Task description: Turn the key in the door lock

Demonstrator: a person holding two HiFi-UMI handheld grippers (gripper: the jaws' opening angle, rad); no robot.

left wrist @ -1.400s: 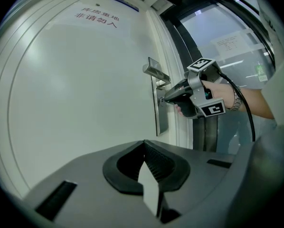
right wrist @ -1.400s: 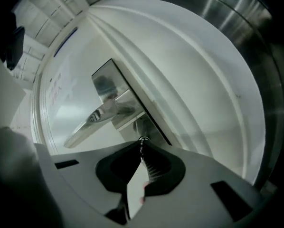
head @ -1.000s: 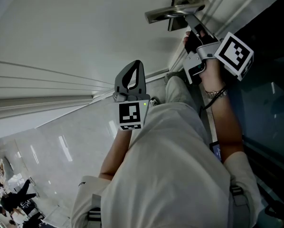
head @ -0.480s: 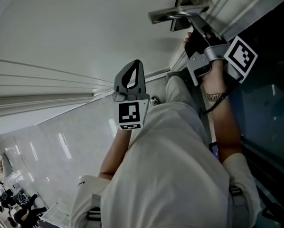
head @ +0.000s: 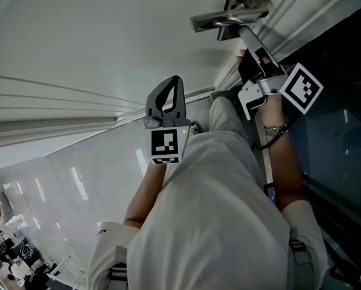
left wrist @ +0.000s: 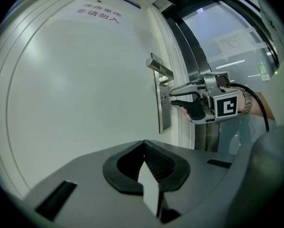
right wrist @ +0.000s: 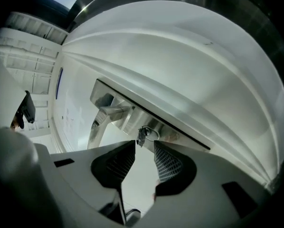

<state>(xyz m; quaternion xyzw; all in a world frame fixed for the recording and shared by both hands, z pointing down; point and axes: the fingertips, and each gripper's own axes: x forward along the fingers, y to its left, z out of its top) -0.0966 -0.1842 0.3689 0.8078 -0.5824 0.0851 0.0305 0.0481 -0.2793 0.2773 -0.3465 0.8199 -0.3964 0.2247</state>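
One shift, R tongs (right wrist: 145, 146) (apart) moved at key (right wrist: 141, 137)

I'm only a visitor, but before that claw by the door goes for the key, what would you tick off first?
1. Key seated in the lock: ok. The key hangs from the lock plate, below the door handle.
2. Jaws apart enough to take it: ok. The right gripper is open.
3. Key lined up with the gap: ok. It sits just ahead of the tips, nearer one jaw.
4. Grip on the key: not ok. Nothing is clamped yet.
5. Other claw out of the way: ok. The left gripper is shut, empty and held back from the door.
6. Whether the lock is already turned: cannot tell.
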